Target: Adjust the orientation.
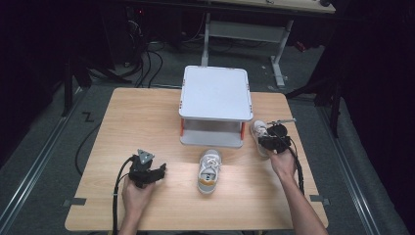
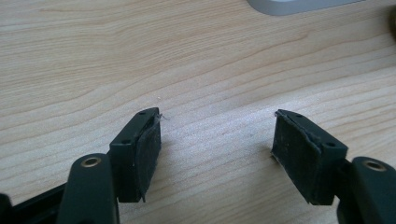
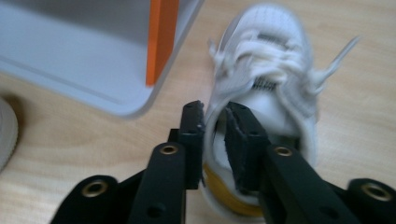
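High: my right gripper at white shoe beside grey stand, second shoe mid-table | Left gripper view: my left gripper wide, nothing between, over table | Right gripper view: jaws pinch shoe's side wall near heel.

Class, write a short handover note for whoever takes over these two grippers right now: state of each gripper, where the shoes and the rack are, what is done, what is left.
Right gripper: closed on the collar of the right shoe, one jaw inside, one outside. The shoe lies on the table beside the rack, at its right front corner.
Left gripper: open, nothing between its jaws, over bare table at front left.
Second shoe: on the table in front of the rack, untouched.
Done: right shoe gripped.
Left: probably put both shoes on the rack; neither is on it yet.
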A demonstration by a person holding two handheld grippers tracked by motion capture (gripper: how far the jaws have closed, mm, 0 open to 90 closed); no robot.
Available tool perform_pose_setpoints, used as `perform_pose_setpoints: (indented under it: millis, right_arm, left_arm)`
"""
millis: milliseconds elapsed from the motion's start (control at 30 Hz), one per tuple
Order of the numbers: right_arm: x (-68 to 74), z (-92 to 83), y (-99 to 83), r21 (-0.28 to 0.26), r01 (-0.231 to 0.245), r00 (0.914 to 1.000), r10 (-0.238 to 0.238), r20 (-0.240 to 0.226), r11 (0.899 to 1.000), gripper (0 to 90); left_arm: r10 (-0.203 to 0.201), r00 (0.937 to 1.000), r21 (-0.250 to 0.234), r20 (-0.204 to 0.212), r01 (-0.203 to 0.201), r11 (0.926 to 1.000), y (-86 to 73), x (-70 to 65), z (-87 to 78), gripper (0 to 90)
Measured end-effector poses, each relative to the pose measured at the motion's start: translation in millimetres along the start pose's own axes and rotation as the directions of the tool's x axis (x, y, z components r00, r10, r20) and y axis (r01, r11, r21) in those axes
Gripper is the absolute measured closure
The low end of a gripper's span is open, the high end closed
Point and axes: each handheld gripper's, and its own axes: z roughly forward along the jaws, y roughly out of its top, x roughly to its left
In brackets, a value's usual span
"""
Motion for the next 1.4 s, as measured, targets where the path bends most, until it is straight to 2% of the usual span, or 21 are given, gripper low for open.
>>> perform_pose_setpoints:
  millis: [100, 267, 400, 500, 633, 700, 800, 867, 967, 1000, 1033, 1167, 1333, 1400]
  right_arm:
    - [1.9, 2.7, -0.2, 0.025, 0.013, 0.9999, -0.013, 0.006, 1.0, 77.5]
    - [2.3, 3.1, -0.8, 0.01, 0.017, 0.9998, -0.017, 0.005, 1.0, 83.8]
    - [6.5, 2.6, -1.7, -0.015, 0.039, 0.999, -0.039, 0.019, 0.999, 86.2]
    - [8.6, -5.5, -0.9, -0.048, 0.046, 0.9989, -0.046, 0.009, 0.998, 86.5]
    - [16.1, -23.1, -4.8, -0.063, 0.07, 0.9975, -0.071, -0.001, 0.996, 86.5]
    - [21.1, -33.3, -11.8, -0.073, 0.089, 0.996, -0.089, 0.004, 0.993, 86.5]
    - [29.8, -47.2, -29.0, -0.077, 0.107, 0.9939, -0.109, -0.021, 0.991, 86.5]
    - [36.8, -51.0, -40.1, -0.068, 0.123, 0.9919, -0.125, -0.022, 0.99, 86.7]
    - [46.4, -54.8, -57.0, -0.058, 0.127, 0.9903, -0.13, -0.05, 0.99, 86.8]
    - [54.5, -55.9, -64.8, -0.05, 0.141, 0.9882, -0.144, -0.053, 0.989, 86.9]
    - [54.5, -55.9, -64.8, -0.05, 0.141, 0.9882, -0.144, -0.053, 0.989, 86.9]
    - [73.7, -57.4, -73.4, -0.039, 0.169, 0.9841, -0.171, -0.049, 0.985, 86.8]
    - [95.2, -58.6, -75.8, -0.025, 0.191, 0.9804, -0.192, -0.044, 0.981, 86.7]
    - [103.8, -58.6, -75.5, -0.01, 0.195, 0.9789, -0.196, -0.06, 0.981, 86.6]
  left_arm:
    - [-0.003, 1.0, -0.004, 0.0, 0.003, 1.0, -0.1, -0.4, 0.3, 32.7]
    - [0.001, 1.0, 0.0, -0.001, -0.001, 1.0, 0.0, -0.1, 0.0, 32.7]
    - [-0.001, 1.0, 0.0, 0.001, 0.001, 1.0, 0.0, 0.2, -0.1, 32.7]
    - [-0.004, 1.0, -0.003, -0.001, 0.004, 1.0, 0.0, -0.3, 0.2, 32.7]
    - [-0.001, 1.0, 0.0, 0.001, 0.001, 1.0, 0.0, 0.2, -0.1, 32.6]
    - [-0.001, 1.0, 0.0, 0.001, 0.001, 1.0, 0.0, 0.2, 0.0, 32.8]
    - [-0.005, 1.0, 0.001, 0.002, 0.005, 1.0, 0.1, 0.4, -0.2, 32.7]
    - [-0.005, 1.0, -0.001, 0.002, 0.005, 1.0, 0.0, 0.3, 0.0, 32.6]
    - [-0.004, 1.0, -0.001, 0.003, 0.004, 1.0, 0.0, 0.3, 0.0, 32.6]
    - [-0.003, 1.0, -0.001, 0.002, 0.003, 1.0, 0.0, 0.2, 0.0, 32.6]
    - [-0.003, 1.0, -0.001, 0.001, 0.003, 1.0, 0.0, 0.1, 0.1, 32.6]
    - [-0.002, 1.0, -0.001, 0.0, 0.002, 1.0, 0.1, 0.0, 0.1, 32.6]
    - [-0.001, 1.0, -0.001, -0.001, 0.001, 1.0, 0.1, -0.2, 0.1, 32.6]
    - [0.0, 1.0, 0.0, -0.002, 0.0, 1.0, 0.1, -0.3, 0.2, 32.6]
